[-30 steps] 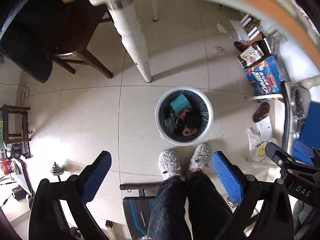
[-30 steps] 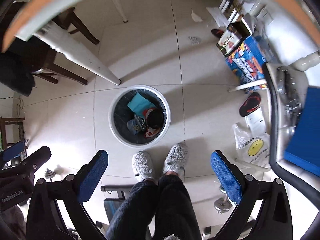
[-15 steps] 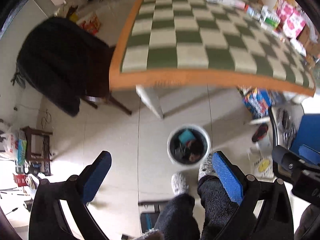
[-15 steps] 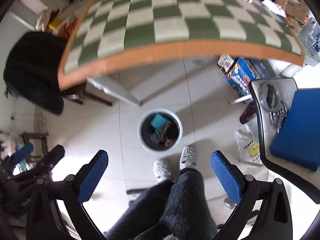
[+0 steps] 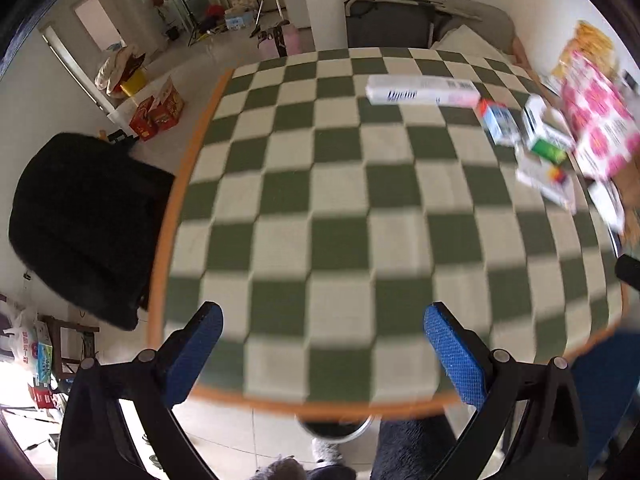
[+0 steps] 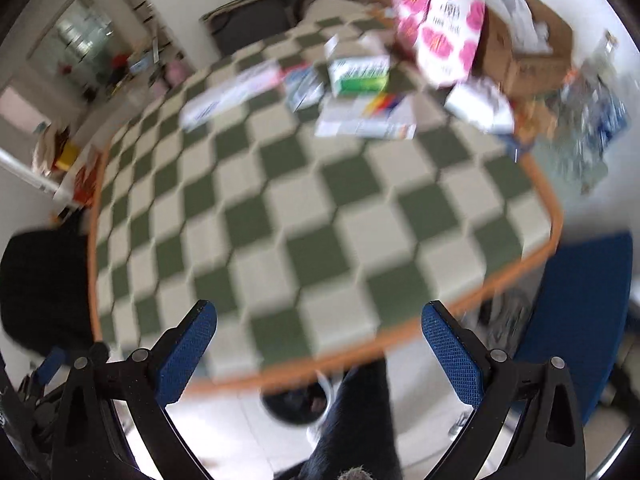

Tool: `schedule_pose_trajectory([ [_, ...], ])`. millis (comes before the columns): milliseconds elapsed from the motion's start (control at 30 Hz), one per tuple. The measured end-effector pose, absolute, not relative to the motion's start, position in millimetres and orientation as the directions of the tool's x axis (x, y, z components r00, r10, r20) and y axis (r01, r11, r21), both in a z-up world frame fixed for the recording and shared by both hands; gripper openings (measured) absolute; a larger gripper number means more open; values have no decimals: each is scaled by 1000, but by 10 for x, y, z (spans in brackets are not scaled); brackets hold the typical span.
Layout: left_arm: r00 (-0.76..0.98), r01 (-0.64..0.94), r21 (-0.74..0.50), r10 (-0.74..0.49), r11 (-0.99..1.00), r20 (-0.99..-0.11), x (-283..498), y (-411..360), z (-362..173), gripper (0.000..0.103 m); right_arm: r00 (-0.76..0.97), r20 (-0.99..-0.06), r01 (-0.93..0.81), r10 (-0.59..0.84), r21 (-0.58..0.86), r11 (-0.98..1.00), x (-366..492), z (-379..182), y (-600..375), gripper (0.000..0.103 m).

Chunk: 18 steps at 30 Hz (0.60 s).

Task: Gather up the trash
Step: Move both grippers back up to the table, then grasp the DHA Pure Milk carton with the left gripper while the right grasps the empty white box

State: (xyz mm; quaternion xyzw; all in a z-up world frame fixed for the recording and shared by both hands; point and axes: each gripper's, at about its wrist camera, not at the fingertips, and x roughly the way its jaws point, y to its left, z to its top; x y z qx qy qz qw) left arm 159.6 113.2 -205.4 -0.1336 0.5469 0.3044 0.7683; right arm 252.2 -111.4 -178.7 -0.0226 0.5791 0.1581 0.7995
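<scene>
1. The left tongs (image 5: 322, 344) hang wide open over the near edge of the green-and-cream chequered bench (image 5: 280, 240), holding nothing.
2. The round white waste bin with a dark liner (image 5: 336, 429) sits on the floor under the bench's orange rim, mostly hidden, beside the person's dark-trousered legs.
3. The trash lies at the far right of the bench: a long white-and-pink carton (image 5: 422, 90), a small blue-and-white box (image 5: 500, 122) and a green-and-white box (image 5: 546, 136), close together.
4. The right tongs (image 6: 320, 340) are likewise spread wide and empty, well apart from the boxes.
5. Risks, as I judge them: both views are blurred, so a hasty reach could knock the huddled boxes or pinch two at once; the pink-flowered bag (image 6: 444, 36) beside them could be snagged; and a drop aimed at the half-hidden bin may miss.
</scene>
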Motion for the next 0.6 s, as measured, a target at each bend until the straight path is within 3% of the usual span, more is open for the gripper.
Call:
schedule_pose_trajectory([
  [333,98,-602,172,286,779,-953,3634,1460,-2323,103,251,-961,-238,117,56,970,5267,-2207,-599,103],
  [600,31,-556,190,249,809,-968,4575,1585,-2718,103,151,-988,-268,36,-6,964,6189,-2913,-200,103],
])
